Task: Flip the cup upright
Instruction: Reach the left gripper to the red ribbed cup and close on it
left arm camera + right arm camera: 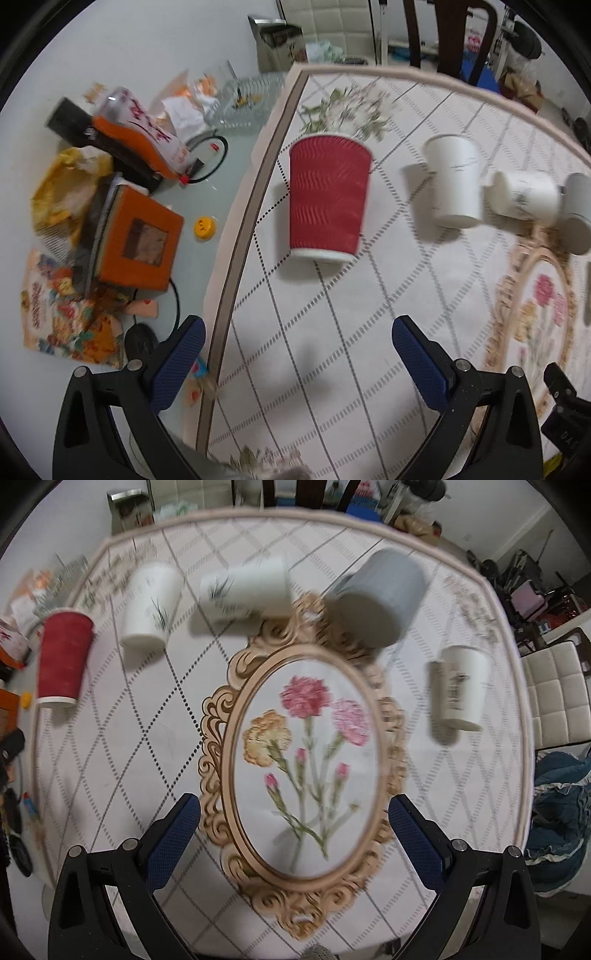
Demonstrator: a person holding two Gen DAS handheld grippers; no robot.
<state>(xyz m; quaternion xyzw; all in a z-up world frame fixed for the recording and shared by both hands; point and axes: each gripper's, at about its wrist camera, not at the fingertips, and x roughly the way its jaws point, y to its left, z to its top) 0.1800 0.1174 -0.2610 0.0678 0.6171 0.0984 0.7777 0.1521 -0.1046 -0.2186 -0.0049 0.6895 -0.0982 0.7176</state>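
Several cups lie on their sides on a patterned tablecloth (155, 760). A red ribbed cup (328, 197) lies ahead of my left gripper (297, 350), which is open, empty and well short of it. A white paper cup (454, 181) and a white mug (528, 195) lie to its right. My right gripper (293, 827) is open and empty above the oval flower print (306, 746). Ahead of it lie the red cup (62, 657), the white cup (151, 603), the white mug (247, 587), a grey mug (380, 598) and another white cup (460, 686) on the right.
The table's left edge (236, 236) runs past the left gripper. Beyond it lie an orange box (136, 240), snack bags (140, 129), a yellow cap (204, 229) and cables. A white padded chair (554, 698) and blue cloth (561, 812) stand at the right.
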